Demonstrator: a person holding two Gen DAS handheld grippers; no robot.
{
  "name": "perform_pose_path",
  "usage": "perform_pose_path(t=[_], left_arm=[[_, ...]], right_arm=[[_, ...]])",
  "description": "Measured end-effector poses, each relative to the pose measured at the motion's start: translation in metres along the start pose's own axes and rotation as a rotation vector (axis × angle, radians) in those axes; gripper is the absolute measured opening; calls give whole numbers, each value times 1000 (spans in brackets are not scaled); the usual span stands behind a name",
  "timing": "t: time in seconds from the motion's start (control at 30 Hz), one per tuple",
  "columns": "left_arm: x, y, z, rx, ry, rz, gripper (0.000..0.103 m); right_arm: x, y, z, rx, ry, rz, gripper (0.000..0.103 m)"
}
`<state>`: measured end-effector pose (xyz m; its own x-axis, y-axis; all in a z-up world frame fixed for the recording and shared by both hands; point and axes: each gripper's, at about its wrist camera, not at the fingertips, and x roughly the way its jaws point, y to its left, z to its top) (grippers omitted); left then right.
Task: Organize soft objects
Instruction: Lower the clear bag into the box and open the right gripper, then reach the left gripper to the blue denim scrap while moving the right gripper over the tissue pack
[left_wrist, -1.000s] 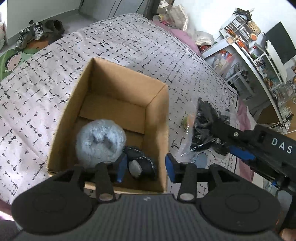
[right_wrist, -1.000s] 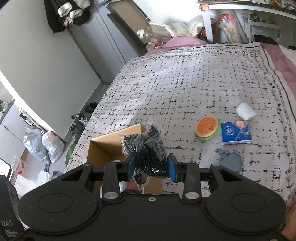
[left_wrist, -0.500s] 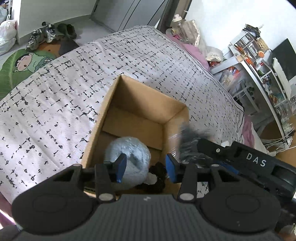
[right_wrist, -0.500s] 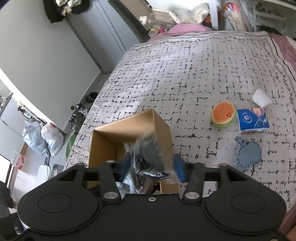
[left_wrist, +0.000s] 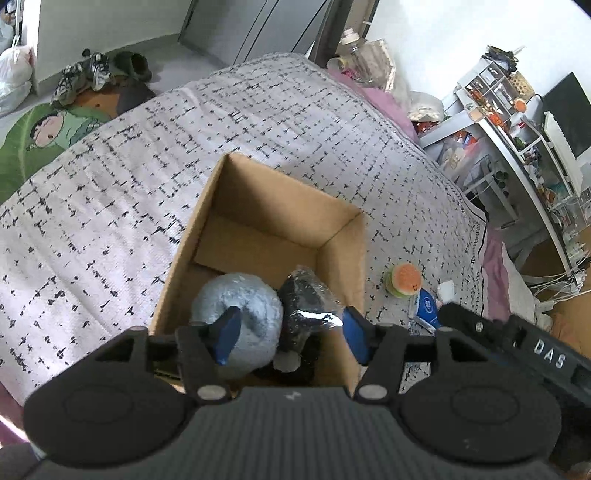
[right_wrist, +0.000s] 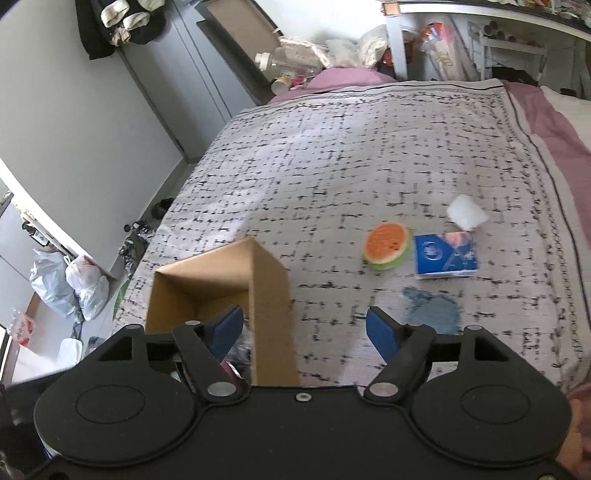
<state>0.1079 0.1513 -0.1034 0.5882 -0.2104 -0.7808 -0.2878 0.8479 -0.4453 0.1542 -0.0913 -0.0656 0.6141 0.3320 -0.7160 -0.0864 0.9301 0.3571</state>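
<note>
Soft black bundle in crinkly clear plastic (left_wrist: 308, 295) lies in the brown cardboard box (left_wrist: 343, 236), lower centre; both grippers' jaws are opening, empty, so lift the right gripper (right_wrist: 303, 328) straight clear of the wall.

The left gripper (left_wrist: 290, 338) hangs above the near end of an open cardboard box (left_wrist: 341, 251) standing on a bed cover (left_wrist: 110, 206) with a black-dash print; its jaws are opening, with nothing pressed between the blue pads. Inside the box a fluffy grey ball (left_wrist: 255, 306) lies beside a clear bag of dark pieces (left_wrist: 306, 299). On the cover just outside the box's right wall sit a watermelon-slice toy (left_wrist: 404, 279), a blue tissue pack (left_wrist: 426, 308) and a small white block (left_wrist: 446, 290). The right gripper (left_wrist: 517, 339) enters from the right edge.
</note>
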Motion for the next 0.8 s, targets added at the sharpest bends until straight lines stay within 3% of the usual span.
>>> perform_pose_path(t=[0.23, 0.63, 0.8], left_arm=[[-3, -24, -5, 31, -7, 3, 68], [0, -69, -16, 77, -11, -3, 74], [3, -87, -22, 102, -7, -1, 74]], right_arm=[[-18, -30, 2, -8, -16, -12, 88], [-36, -81, 8, 25, 16, 5, 94], [-45, -95, 15, 4, 1, 4, 102]])
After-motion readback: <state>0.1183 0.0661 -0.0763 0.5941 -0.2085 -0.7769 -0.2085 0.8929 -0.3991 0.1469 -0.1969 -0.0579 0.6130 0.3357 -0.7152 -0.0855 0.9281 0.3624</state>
